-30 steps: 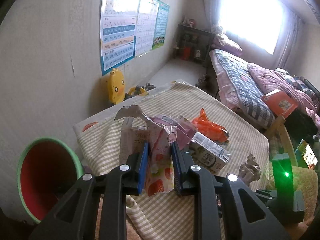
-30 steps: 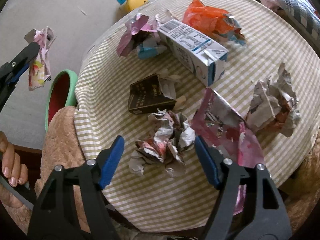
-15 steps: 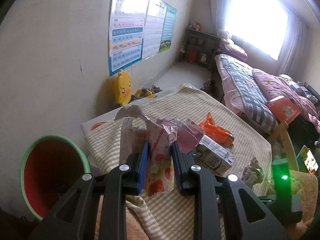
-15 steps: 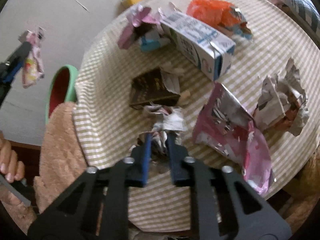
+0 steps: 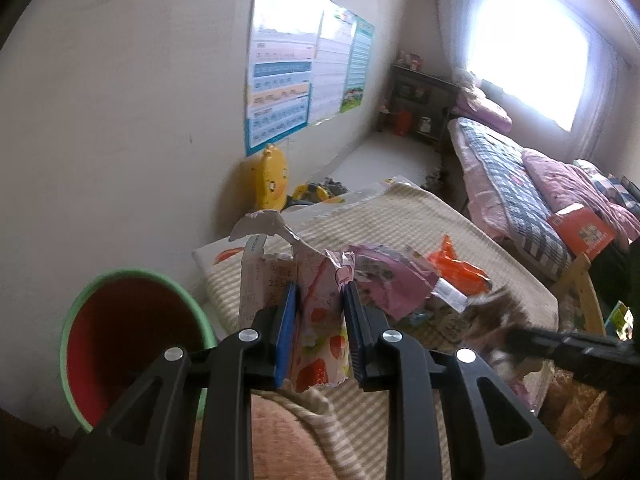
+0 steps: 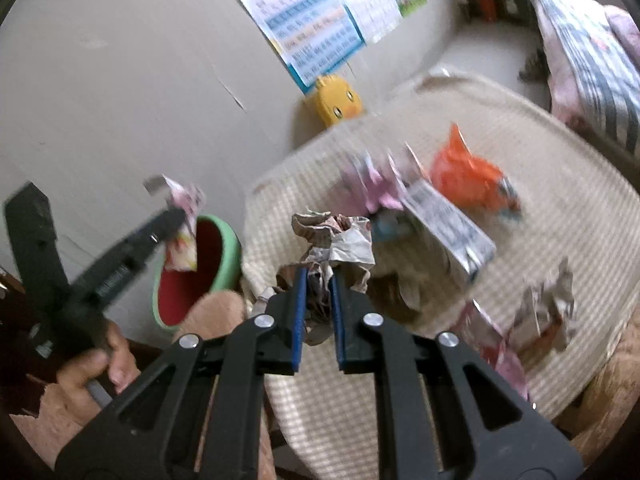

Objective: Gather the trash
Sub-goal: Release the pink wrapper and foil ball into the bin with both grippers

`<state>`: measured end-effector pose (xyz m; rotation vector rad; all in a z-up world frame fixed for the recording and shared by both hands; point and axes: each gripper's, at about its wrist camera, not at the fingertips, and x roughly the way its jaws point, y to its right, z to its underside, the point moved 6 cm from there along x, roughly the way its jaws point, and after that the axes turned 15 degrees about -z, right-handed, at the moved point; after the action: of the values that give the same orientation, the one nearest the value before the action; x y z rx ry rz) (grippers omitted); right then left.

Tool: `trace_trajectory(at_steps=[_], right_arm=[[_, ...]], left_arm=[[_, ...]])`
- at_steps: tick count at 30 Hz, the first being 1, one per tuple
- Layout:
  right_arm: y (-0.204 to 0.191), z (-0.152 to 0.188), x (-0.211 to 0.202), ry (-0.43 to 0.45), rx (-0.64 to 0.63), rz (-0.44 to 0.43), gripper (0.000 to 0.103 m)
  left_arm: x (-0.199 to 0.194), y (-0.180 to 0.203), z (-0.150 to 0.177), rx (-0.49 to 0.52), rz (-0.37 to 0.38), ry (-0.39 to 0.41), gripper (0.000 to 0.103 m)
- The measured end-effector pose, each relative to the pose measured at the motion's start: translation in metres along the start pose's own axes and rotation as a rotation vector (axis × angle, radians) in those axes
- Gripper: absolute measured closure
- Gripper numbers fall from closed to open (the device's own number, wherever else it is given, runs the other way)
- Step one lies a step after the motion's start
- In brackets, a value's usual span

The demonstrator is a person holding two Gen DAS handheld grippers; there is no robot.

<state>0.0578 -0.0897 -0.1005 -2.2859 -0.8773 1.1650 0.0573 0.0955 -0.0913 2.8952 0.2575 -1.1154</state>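
Note:
My left gripper (image 5: 319, 292) is shut on a torn strawberry-print wrapper (image 5: 320, 320), held in the air beside the green bin with a red inside (image 5: 120, 336). In the right wrist view that wrapper (image 6: 182, 236) hangs right over the bin (image 6: 200, 268). My right gripper (image 6: 319, 276) is shut on a crumpled paper ball (image 6: 340, 240), lifted above the round table (image 6: 540, 168). Left on the checked cloth are an orange bag (image 6: 468, 180), a white carton (image 6: 448, 228), a pink wrapper (image 6: 372, 184) and another crumpled wad (image 6: 548, 308).
A yellow duck toy (image 6: 336, 104) leans on the wall under the posters (image 5: 288, 88). A bed with pink and plaid bedding (image 5: 528, 184) stands to the right of the table. A hand (image 6: 104, 360) grips the left tool's handle over a fuzzy brown seat (image 5: 260, 440).
My right gripper shut on the crumpled paper ball and lifted it off the table. My left gripper, still holding the strawberry wrapper, shifted a little toward the bin.

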Motion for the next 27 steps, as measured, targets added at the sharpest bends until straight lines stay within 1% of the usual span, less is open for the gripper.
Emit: trace_trajectory(at_steps=[4,9,12,18,24,27], right_arm=[[-0.018,-0.011,0.013,-0.007,-0.023,-0.032,0.09],[-0.043,-0.012,0.039,-0.033,-0.059,-0.08,0.09],[-0.057,-0.009,0.053,-0.055,-0.081,-0.108,0.09],[-0.09,-0.017,0.086,-0.093,-0.113,-0.173,0.09],[-0.12,-0.018,0.128,-0.154,-0.144,-0.214,0.09],[-0.132,-0.018,0.156,-0.197,-0.167,-0.228,0.09]], left_arm=[[0.004,-0.019,0.001,-0.03,-0.027,-0.007,0.081],[0.007,-0.05,0.004,-0.072,-0.079,-0.014,0.081],[0.011,-0.074,0.01,-0.102,-0.121,-0.027,0.081],[0.019,-0.121,0.02,-0.156,-0.201,-0.057,0.081],[0.025,-0.155,0.031,-0.2,-0.253,-0.089,0.081],[0.026,-0.169,0.04,-0.215,-0.274,-0.103,0.081]])
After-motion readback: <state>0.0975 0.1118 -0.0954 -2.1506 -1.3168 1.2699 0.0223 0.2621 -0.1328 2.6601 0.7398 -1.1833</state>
